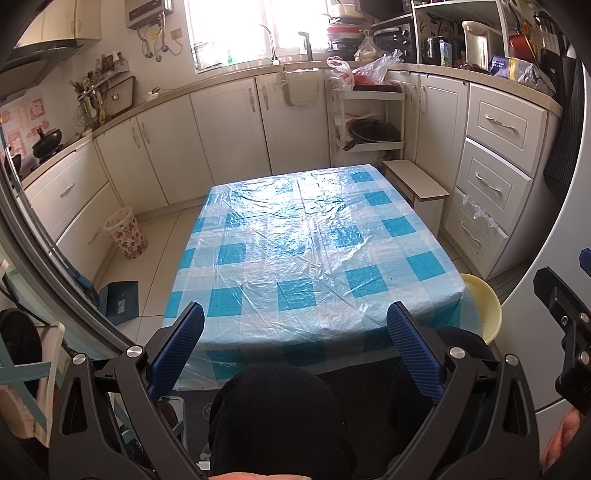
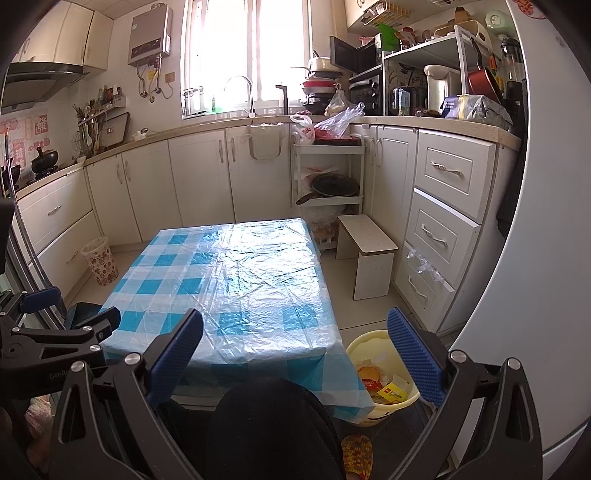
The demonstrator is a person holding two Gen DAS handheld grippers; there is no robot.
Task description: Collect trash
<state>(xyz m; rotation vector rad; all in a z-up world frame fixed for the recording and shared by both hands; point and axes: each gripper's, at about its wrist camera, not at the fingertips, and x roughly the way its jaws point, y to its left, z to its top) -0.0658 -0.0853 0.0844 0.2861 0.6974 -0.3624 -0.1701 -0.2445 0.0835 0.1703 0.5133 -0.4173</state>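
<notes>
Hovering before the checked bench (image 2: pixel 236 273), both grippers' fingers (image 1: pixel 413 354) (image 2: pixel 415 358) spread, gripping nothing; yellow basin (image 2: pixel 369 341) holding wrappers beside the bench.

Lit brightly by the window (image 1: pixel 255 29), washed out white. Shiny glare on the tablecloth (image 2: pixel 258 266). Bent and dark around the edges.

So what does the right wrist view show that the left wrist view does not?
Only the right wrist view shows the wrappers inside the pale yellow plastic basin and the open left gripper. Only the left wrist view shows the blue dustpan on the floor. Both show the blue checked plastic tablecloth and the floral wastebasket.
</notes>
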